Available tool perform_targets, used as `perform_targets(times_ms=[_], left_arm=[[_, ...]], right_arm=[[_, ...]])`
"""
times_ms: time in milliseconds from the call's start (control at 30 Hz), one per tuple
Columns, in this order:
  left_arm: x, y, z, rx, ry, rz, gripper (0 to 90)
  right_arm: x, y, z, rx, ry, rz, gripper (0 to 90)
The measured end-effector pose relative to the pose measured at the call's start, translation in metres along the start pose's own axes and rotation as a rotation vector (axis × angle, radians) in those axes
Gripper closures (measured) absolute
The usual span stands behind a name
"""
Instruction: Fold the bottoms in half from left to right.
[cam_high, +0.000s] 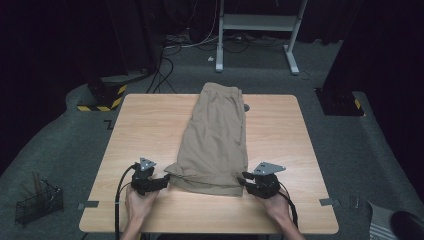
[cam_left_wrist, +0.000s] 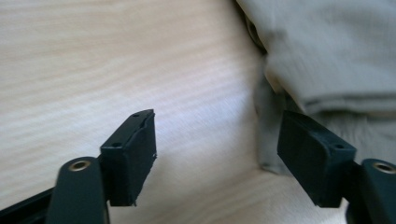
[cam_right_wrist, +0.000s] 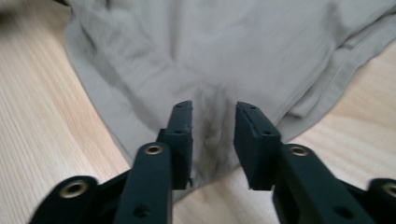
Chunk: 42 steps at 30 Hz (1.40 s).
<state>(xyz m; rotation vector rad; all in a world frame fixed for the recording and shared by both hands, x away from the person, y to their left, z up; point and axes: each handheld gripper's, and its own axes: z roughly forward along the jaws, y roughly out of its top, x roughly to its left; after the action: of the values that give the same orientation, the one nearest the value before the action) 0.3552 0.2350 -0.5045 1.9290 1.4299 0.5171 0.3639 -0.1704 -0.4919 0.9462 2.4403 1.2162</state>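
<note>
Both claws sit at the near hem of the khaki shorts (cam_high: 216, 135) lying lengthwise mid-desk (cam_high: 145, 125). Left claw (cam_high: 148, 181) is spread wide beside the corner; right claw (cam_high: 260, 184) is half-parted over cloth, seemingly not yet pinching. Soft, light, limp fabric: grip the hem corners.

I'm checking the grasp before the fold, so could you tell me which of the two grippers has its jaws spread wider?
The left gripper: its jaws stand wide apart beside the shorts, whereas the right gripper shows a narrow gap over the fabric.

Two black plastic grippers (cam_high: 150, 181) (cam_high: 260, 185) each have a grey three-cornered plate on top, a black cable trailing back, and brass-ringed screw holes. The forearms are bare.
</note>
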Motion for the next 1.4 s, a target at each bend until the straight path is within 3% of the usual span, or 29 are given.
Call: perform_targets(times_ms=[100,167,267,400,633,700,833,900,1100,1400], left_arm=[[0.014,0.008,-0.002,-0.004,-0.054,-0.041,36.9],[0.024,0.015,-0.004,-0.011,-0.057,-0.061,37.4],[0.029,0.023,-0.009,-0.041,-0.091,-0.088,36.1],[0.022,0.034,-0.01,-0.08,-0.141,-0.066,36.8],[0.004,0.039,0.0,-0.046,-0.229,-0.015,43.7],[-0.001,0.038,0.005,-0.024,-0.235,0.003,45.9],[-0.012,0.034,0.014,0.035,-0.211,0.094,61.4],[-0.017,0.031,0.019,0.071,-0.189,0.143,69.3],[-0.023,0.027,0.022,0.114,-0.17,0.206,86.4],[-0.02,0.013,0.012,0.121,-0.182,0.205,89.0]], right_arm=[[-0.005,0.004,-0.002,-0.014,-0.003,0.03,61.9],[-0.011,0.007,-0.002,-0.029,-0.016,0.059,61.2],[-0.02,0.01,-0.001,-0.032,-0.038,0.099,61.0],[-0.027,0.015,0.006,-0.009,-0.081,0.124,60.4],[-0.034,0.017,0.024,0.03,-0.101,0.155,59.1],[-0.035,0.017,0.03,0.04,-0.097,0.16,59.1],[-0.035,0.016,0.037,0.056,-0.086,0.17,61.2],[-0.035,0.015,0.041,0.072,-0.076,0.166,67.6],[-0.033,0.013,0.044,0.092,-0.067,0.136,88.9],[-0.031,0.009,0.034,0.08,-0.1,0.104,90.0]])
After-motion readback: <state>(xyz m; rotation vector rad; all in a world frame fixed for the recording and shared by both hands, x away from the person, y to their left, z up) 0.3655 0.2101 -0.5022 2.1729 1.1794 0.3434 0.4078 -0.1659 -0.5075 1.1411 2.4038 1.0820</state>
